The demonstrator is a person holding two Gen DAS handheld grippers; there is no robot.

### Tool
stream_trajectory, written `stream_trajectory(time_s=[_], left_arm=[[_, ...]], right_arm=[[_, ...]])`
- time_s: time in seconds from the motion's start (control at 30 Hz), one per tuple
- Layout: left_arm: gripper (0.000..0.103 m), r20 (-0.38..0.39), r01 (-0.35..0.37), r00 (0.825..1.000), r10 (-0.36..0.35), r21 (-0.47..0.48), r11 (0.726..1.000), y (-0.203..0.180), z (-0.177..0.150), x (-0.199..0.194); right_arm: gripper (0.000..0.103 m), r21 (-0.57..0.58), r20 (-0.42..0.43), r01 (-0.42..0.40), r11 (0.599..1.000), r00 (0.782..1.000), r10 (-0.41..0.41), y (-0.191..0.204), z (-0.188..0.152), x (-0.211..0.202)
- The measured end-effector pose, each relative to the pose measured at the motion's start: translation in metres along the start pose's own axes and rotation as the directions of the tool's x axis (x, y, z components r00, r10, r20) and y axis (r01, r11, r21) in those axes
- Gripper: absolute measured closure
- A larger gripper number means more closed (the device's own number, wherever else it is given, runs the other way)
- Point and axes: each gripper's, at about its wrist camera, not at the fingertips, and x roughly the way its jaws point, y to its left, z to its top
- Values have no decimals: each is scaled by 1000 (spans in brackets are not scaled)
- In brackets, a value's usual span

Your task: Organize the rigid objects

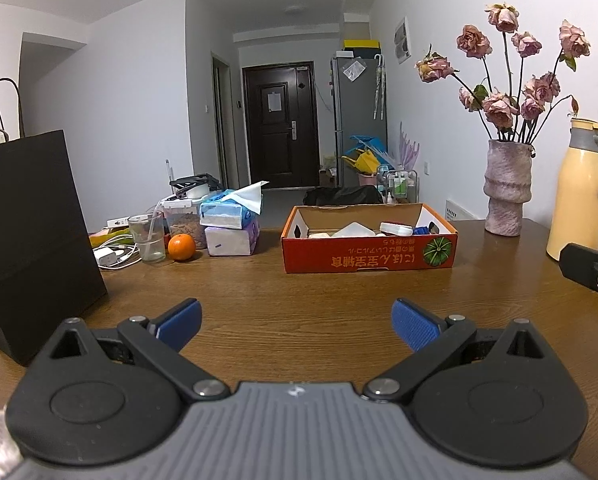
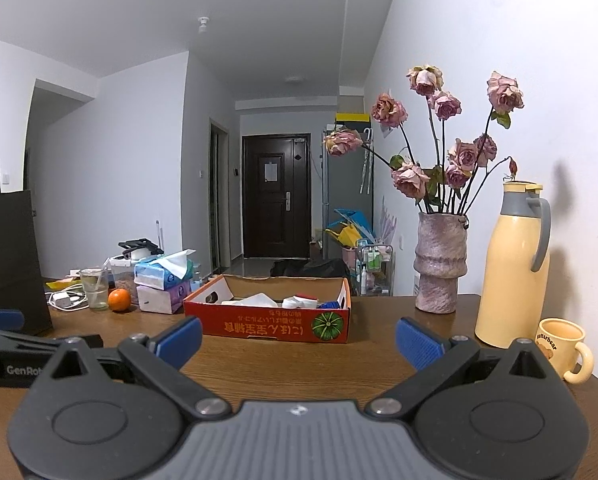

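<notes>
Only my right view shows the mug [image 2: 561,347]. Both my grippers [image 1: 297,322] [image 2: 298,340] gape wide, empty; the box [image 1: 369,254] sits ahead, apart.

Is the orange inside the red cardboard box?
No, the orange sits on the table left of the red cardboard box, beside a glass.

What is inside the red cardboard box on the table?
The red cardboard box holds several white items and something blue; its front wall hides whatever lies lower.

"GenRo" on left gripper [image 2: 23,366]
</notes>
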Motion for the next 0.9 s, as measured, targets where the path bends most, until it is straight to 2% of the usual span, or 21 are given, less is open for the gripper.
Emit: stream_trajectory(time_s=[0.9], left_arm=[[0, 6, -2, 1000, 2, 1, 1000, 1, 3, 0]], right_arm=[[0, -3, -6, -4, 1000, 1000, 4, 3, 0, -2]])
